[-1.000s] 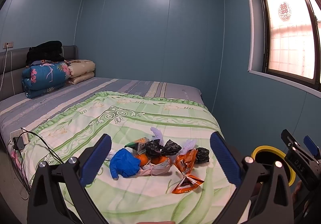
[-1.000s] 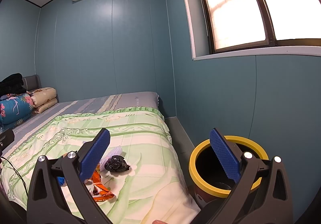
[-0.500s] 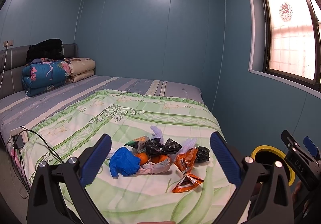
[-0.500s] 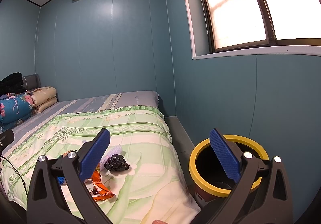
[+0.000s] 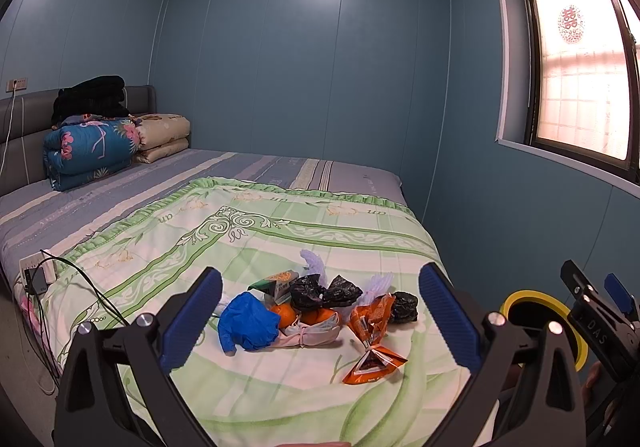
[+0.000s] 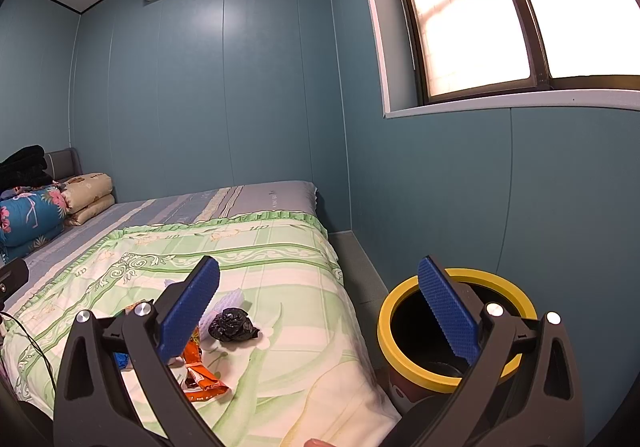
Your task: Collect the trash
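Observation:
A pile of trash lies on the green quilt (image 5: 248, 247): a blue glove (image 5: 248, 321), orange peels (image 5: 304, 317), black bags (image 5: 322, 291), a black wad (image 5: 404, 307) and orange wrappers (image 5: 372, 363). My left gripper (image 5: 320, 321) is open and empty, held above and short of the pile. My right gripper (image 6: 318, 313) is open and empty, between the bed edge and the yellow-rimmed bin (image 6: 404, 351). The black wad (image 6: 232, 325) and an orange wrapper (image 6: 204, 387) also show in the right wrist view. The bin (image 5: 540, 305) stands on the floor right of the bed.
Folded blankets (image 5: 92, 151) are stacked at the headboard. A power strip with cables (image 5: 38, 271) lies at the bed's left edge. Blue walls and a window (image 6: 500, 7) close in on the right. The right gripper's body (image 5: 600, 323) shows at the left view's right edge.
The left view has tilted very slightly; the pile and bin have not moved. Both grippers stay open.

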The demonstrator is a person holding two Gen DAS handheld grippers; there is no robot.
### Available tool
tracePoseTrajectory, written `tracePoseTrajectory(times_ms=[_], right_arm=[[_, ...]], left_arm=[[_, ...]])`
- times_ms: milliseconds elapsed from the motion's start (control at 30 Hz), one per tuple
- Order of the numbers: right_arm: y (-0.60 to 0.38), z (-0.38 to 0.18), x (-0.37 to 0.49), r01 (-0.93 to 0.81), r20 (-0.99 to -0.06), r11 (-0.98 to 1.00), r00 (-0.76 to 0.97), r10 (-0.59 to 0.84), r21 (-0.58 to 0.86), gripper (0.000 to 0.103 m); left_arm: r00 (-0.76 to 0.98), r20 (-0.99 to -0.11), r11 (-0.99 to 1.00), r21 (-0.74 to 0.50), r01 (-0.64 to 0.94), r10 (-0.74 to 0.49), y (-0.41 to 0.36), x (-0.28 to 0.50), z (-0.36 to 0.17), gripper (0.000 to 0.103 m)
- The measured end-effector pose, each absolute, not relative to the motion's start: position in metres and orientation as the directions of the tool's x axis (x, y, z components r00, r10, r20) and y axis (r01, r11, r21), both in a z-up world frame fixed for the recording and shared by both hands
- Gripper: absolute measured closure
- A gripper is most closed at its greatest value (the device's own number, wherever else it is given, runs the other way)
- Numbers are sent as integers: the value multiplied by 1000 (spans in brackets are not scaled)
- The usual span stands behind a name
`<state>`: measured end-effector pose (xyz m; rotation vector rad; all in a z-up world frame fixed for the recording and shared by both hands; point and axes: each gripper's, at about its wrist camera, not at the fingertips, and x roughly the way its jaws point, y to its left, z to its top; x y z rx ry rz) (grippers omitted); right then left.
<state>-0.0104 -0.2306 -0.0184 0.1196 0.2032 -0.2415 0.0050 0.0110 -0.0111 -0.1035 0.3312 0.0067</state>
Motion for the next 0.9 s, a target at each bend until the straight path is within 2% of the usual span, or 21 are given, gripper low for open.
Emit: tracePoseTrajectory(times_ms=[900], right_arm=[[-231, -21, -9, 236, -231, 966, 951, -207, 104, 8]], left_arm=[[941, -338, 994, -110, -15, -23, 12, 6, -11, 8]])
